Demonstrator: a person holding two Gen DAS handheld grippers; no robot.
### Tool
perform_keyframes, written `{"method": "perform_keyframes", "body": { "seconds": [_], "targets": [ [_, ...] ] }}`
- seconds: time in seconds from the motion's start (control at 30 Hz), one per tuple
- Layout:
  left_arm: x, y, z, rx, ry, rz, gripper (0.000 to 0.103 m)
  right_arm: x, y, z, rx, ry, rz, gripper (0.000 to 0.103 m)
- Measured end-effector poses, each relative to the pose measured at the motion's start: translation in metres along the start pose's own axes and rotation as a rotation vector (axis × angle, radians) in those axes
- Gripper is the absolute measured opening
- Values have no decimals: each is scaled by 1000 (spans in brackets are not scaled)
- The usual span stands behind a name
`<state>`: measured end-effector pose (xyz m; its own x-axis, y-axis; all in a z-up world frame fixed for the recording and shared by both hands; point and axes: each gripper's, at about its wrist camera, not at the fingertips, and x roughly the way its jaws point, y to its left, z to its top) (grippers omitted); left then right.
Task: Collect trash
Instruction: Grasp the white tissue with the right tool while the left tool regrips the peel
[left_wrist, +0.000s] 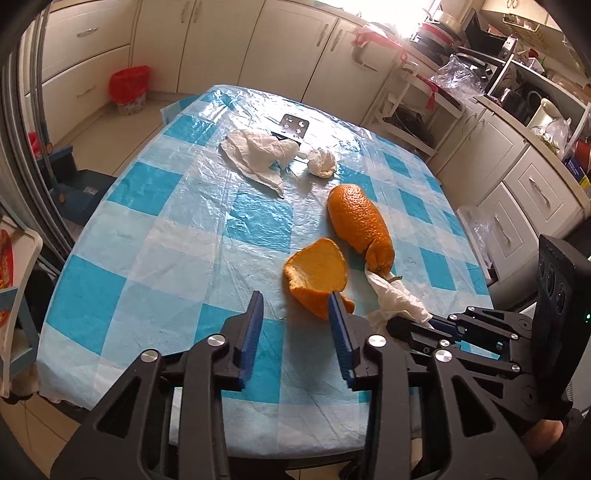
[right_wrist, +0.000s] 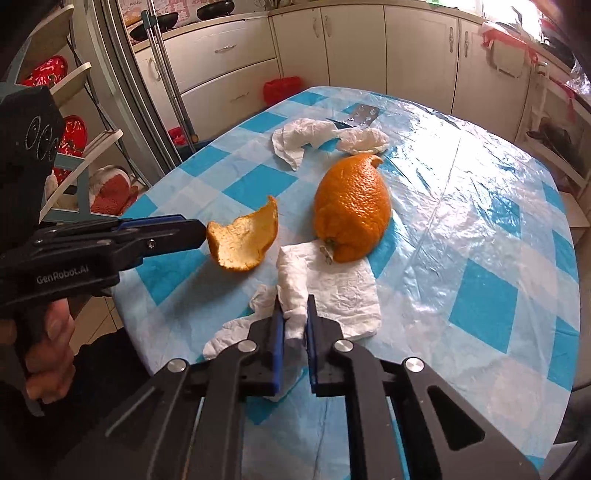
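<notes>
Right gripper (right_wrist: 295, 317) pinches the tissue (right_wrist: 332, 291) beside the peel (right_wrist: 243, 240); left gripper (left_wrist: 295, 314) gapes empty — lift slowly, keeping folds bunched.

Kitchen. Cream cabinets (left_wrist: 207, 40) with metal handles along far wall, more down right side under cluttered countertop (left_wrist: 524, 107). Pale tiled floor (left_wrist: 110, 136). Red-lined bin (left_wrist: 129, 90) on floor, far left. Table under blue-and-white checked plastic cloth (left_wrist: 155, 236). Strong window glare (left_wrist: 399, 14) far right. White shelf rack (right_wrist: 85, 147) at left.
</notes>
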<state>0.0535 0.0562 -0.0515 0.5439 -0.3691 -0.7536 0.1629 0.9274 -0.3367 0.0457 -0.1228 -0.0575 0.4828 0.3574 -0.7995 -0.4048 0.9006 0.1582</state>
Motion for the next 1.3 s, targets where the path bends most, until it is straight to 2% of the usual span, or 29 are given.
{"method": "perform_keyframes", "body": {
  "seconds": [0.13,0.2,0.37,0.53,0.67,0.73,0.77,0.8,0.87,0.9,1.0,1.1,1.3],
  "targets": [
    [-1,3,-1,-67,29,-53,48,-9,-14,-10,40,29,40,11],
    [5,3,-1,-74,52,-57,50,-13,-18,-15,45,32,45,11],
    [22,0,-1,-79,93,-51,50,-30,-33,-23,56,9,-24,11],
    [31,-7,5,-141,103,-93,52,-41,-40,-30,67,10,79,11],
    [37,-14,9,-179,86,-47,52,-46,-28,-36,31,36,187,11],
    [40,-15,11,-194,71,-12,52,-48,-23,-37,8,39,148,11],
    [41,-15,12,-201,65,4,46,-50,-27,-37,27,31,154,11],
    [42,-15,13,-202,65,22,39,-55,-33,-36,71,8,201,11],
    [49,-15,15,-191,81,35,13,-73,-47,-32,145,-77,253,11],
    [50,-16,15,-179,85,45,9,-82,-54,-30,171,-115,253,11],
    [49,-20,14,-140,74,55,6,-105,-79,-29,291,-237,337,11],
    [41,-24,14,-113,67,47,5,-117,-93,-31,360,-311,369,11],
    [13,-32,13,-81,17,5,5,-114,-89,-34,399,-326,241,11]
  ]
}}
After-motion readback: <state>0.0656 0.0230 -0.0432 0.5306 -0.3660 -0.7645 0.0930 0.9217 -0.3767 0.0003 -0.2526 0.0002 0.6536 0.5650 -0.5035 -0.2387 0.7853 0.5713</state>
